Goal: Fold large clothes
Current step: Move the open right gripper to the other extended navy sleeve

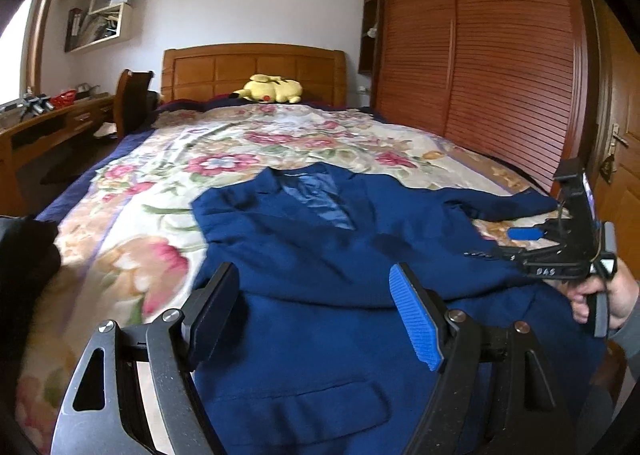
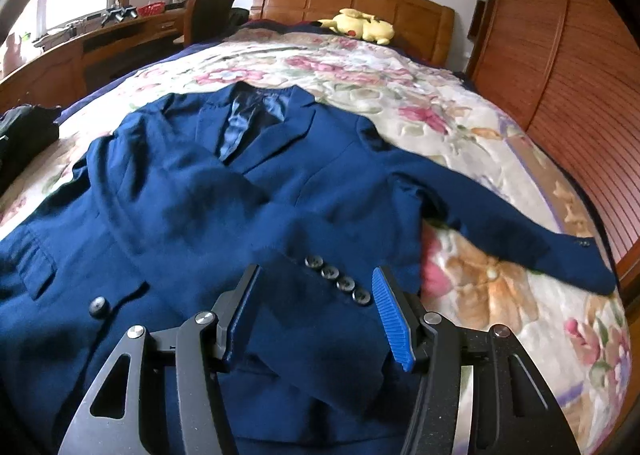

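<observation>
Slippage worries us: both hand-held grippers, left (image 1: 316,315) and right (image 2: 316,315), gape empty, so the folded sleeve (image 2: 224,211) may slide off the jacket (image 2: 336,175).

Bare bedspread (image 2: 400,67) lies open between the jacket (image 2: 208,191) collar and the plush toy (image 2: 362,25) by the headboard. The wardrobe (image 1: 500,55) walls the bed's right side, beyond the outstretched sleeve (image 2: 520,223). A dark bundle (image 2: 24,131) sits at the left edge.
</observation>
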A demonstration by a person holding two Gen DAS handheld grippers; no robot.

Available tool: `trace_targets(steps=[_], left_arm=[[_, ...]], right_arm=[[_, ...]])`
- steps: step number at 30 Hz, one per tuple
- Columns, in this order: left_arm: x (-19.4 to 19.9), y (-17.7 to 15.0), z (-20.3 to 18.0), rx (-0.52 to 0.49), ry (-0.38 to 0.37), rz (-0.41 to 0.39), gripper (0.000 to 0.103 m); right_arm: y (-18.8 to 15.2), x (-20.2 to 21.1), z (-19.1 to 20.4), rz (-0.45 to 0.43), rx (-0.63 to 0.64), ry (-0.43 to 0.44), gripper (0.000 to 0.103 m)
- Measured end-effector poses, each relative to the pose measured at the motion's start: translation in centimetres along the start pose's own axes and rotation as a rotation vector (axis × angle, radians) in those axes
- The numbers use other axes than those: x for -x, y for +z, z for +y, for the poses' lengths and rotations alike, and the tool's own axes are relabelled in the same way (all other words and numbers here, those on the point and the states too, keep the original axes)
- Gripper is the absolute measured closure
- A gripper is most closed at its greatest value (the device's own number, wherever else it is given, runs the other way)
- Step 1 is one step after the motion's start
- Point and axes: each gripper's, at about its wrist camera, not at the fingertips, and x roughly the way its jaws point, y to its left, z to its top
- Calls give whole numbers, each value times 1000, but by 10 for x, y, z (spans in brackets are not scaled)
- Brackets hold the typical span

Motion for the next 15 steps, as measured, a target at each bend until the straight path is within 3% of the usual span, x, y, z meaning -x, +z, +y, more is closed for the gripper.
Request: trace_targets(steps=[15], left_arm=[[-50,5,-67,-85,-77,52,25]], right_arm=[[-11,-8,-81,13,-81,-61,45]])
